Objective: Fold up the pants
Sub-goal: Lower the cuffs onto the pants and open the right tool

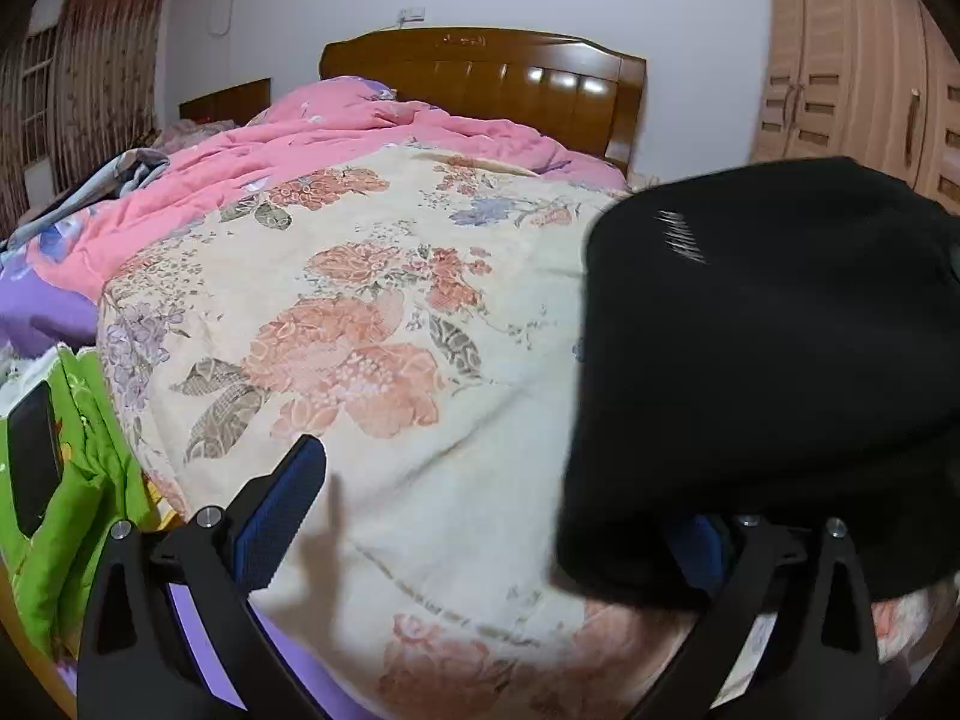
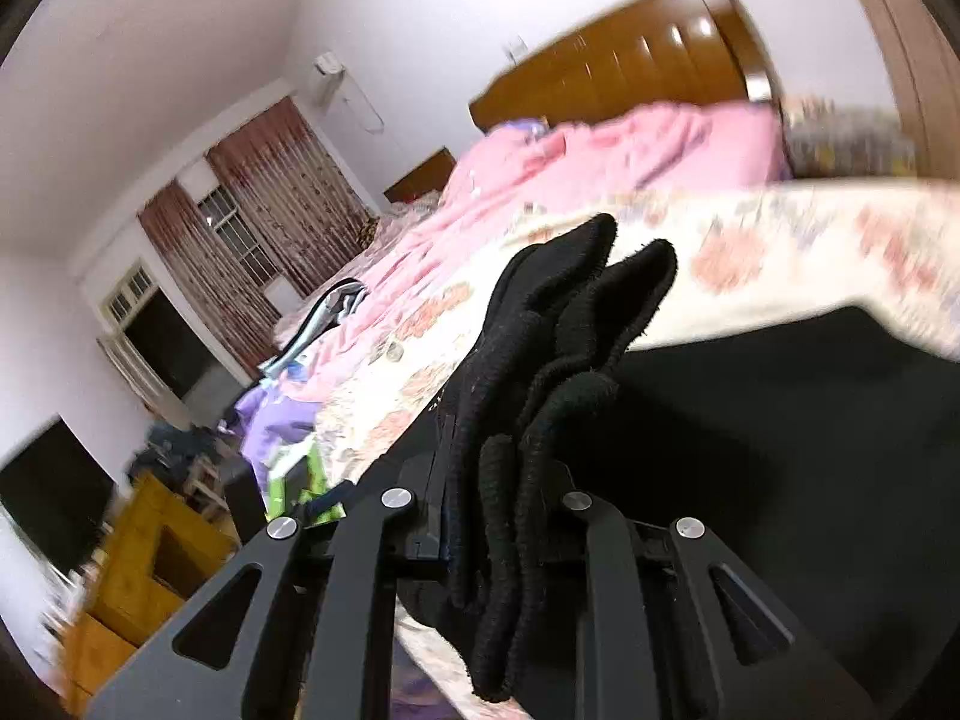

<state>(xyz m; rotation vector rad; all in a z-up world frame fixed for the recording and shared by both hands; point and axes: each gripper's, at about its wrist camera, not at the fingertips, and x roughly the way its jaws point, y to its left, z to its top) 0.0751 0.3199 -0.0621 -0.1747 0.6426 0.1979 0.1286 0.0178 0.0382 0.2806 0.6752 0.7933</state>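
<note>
The black pants (image 1: pixel 768 360) lie bunched on the cream floral blanket (image 1: pixel 360 330) at the right of the left wrist view, with small white lettering on top. My left gripper (image 1: pixel 492 528) stands wide open above the blanket. Its left blue pad (image 1: pixel 282 516) is bare, and its right finger is partly hidden under the pants' near edge. In the right wrist view, my right gripper (image 2: pixel 504 480) is shut on several stacked edges of the black pants (image 2: pixel 780 450). The folds stick up between its fingers, and the rest of the cloth spreads to the right.
A rumpled pink quilt (image 1: pixel 336 138) and a wooden headboard (image 1: pixel 510 78) fill the far end of the bed. A wardrobe (image 1: pixel 852 72) stands to the right. Green cloth (image 1: pixel 78 480) and a dark flat object (image 1: pixel 33 456) lie at the left edge. Yellow wooden furniture (image 2: pixel 138 564) stands beside the bed.
</note>
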